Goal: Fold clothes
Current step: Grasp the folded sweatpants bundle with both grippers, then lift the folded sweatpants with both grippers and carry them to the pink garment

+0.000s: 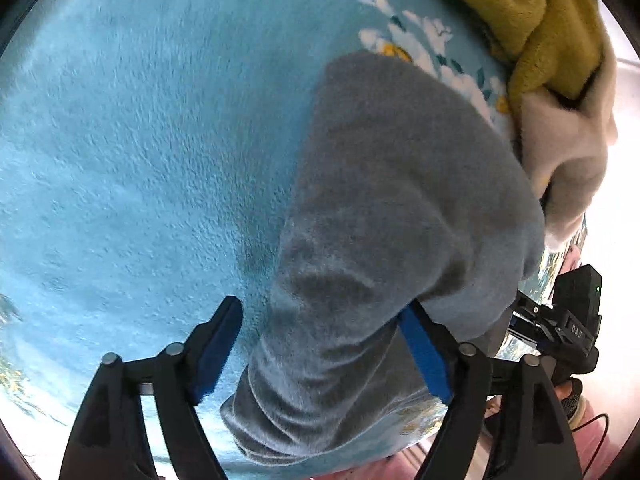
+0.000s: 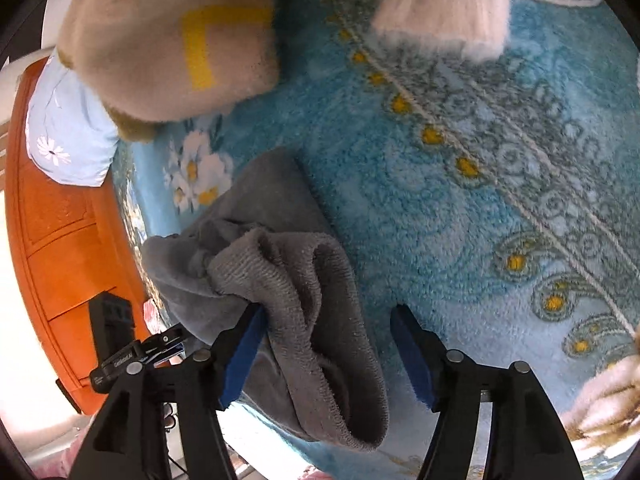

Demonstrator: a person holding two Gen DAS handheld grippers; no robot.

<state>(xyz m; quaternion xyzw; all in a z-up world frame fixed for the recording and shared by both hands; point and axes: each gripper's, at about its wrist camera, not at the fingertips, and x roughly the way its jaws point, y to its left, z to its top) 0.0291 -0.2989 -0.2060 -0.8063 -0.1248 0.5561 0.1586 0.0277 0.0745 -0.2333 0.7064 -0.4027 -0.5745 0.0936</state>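
Now both claws stand wide, gripping nothing: left claw [image 1: 320,344] and right claw [image 2: 326,354] straddle the folded grey garment [image 1: 384,208] on the blue blanket [image 1: 140,140]. Lift clear without snagging.

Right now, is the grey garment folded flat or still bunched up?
Bunched. The grey garment lies in rumpled folds on the blue blanket, its ribbed edge curling between the open right gripper.

- The left gripper [image 1: 320,320] stood open around a grey fleece garment [image 1: 392,208].
- The garment lay on a blue blanket [image 1: 140,140].
- Mustard cloth [image 1: 532,20] sat beyond.
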